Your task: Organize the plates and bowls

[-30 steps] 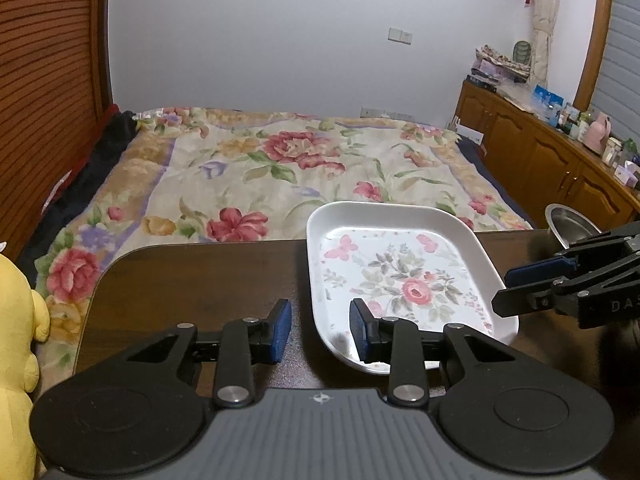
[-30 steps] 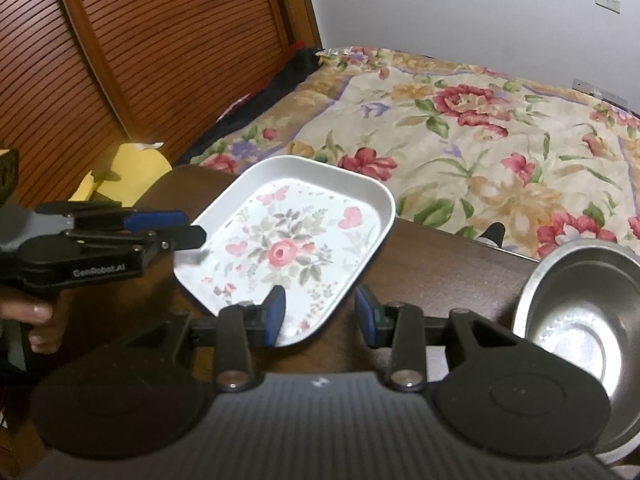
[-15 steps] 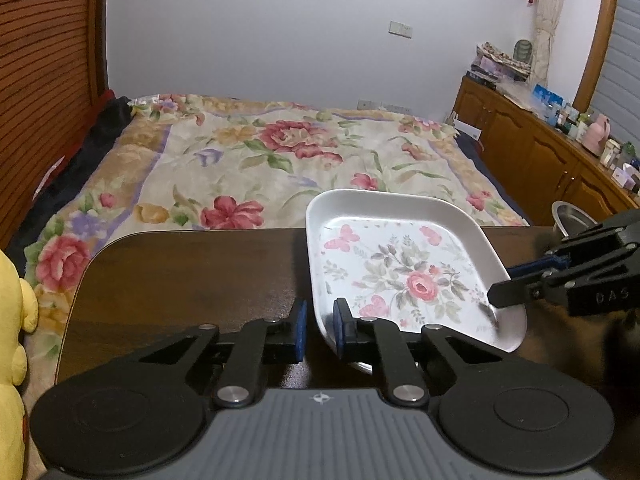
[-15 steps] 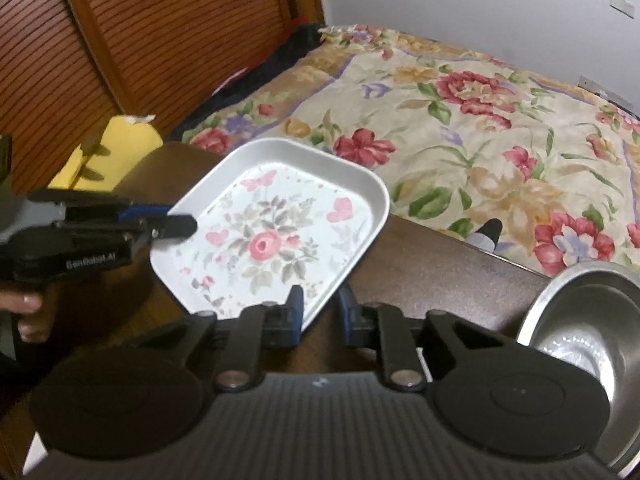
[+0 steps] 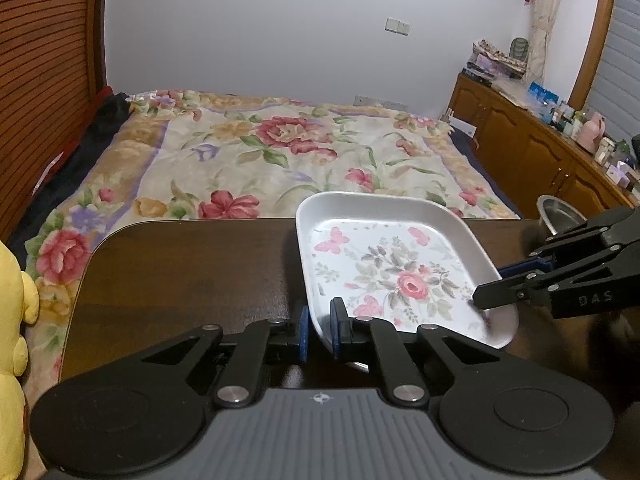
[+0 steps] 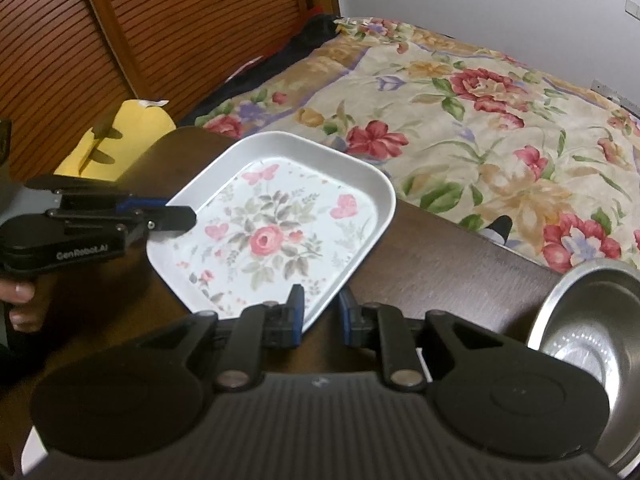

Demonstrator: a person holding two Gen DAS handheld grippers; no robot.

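Note:
A white rectangular plate [image 5: 396, 276] with a pink rose print lies over the dark wooden table [image 5: 180, 272]. My left gripper [image 5: 320, 330] is shut on its near left corner rim, and from the right wrist it shows as clamped on the plate's left edge [image 6: 178, 216]. My right gripper [image 6: 321, 314] is closed on the plate's [image 6: 272, 236] near right rim, one finger inside and one outside. In the left wrist view the right gripper [image 5: 490, 290] holds the plate's right edge. A steel bowl [image 6: 588, 320] stands empty on the table to the right.
Past the table's far edge a bed with a floral quilt [image 5: 280, 148] fills the room. A yellow plush toy [image 5: 12, 320] sits at the table's left end. A wooden sideboard [image 5: 532, 152] with small items runs along the right. A hand [image 6: 20, 304] holds the left gripper's handle.
Both grippers went from open to closed on opposite rims of the plate. The left gripper moved right onto the plate's corner, and the plate's near side looks slightly raised.

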